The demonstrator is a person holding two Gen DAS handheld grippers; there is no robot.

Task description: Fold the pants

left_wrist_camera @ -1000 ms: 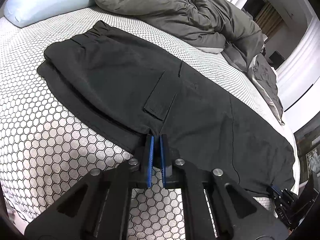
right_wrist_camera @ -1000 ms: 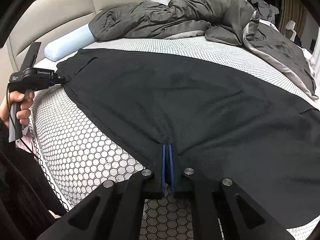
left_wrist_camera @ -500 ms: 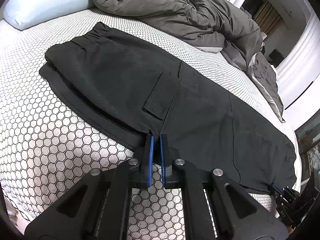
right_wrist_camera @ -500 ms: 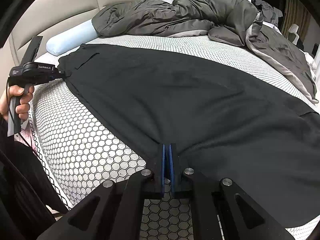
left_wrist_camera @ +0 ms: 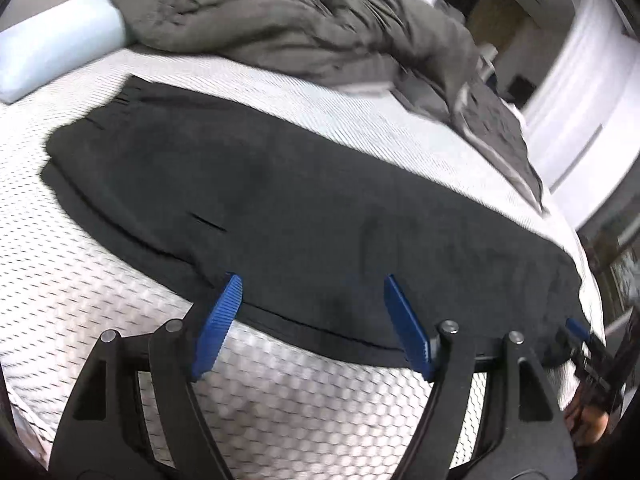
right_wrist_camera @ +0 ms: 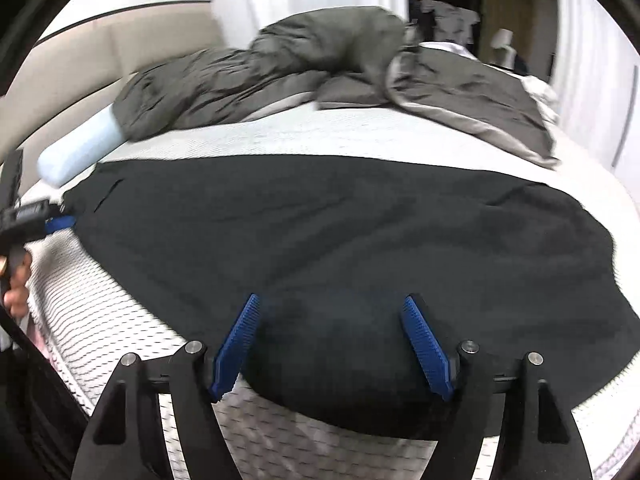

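Both the left tool (left_wrist_camera: 310,322) and right tool (right_wrist_camera: 332,346) are opening, empty; lift clear without snagging the pants (left_wrist_camera: 304,216) at frame centre.

No text, label or number can be read anywhere.

The pants (left_wrist_camera: 304,200) are looking like matt black cloth; the bed (left_wrist_camera: 100,292) cover is showing a rough honeycomb weave; the duvet (right_wrist_camera: 320,60) is lying as crumpled grey fabric.
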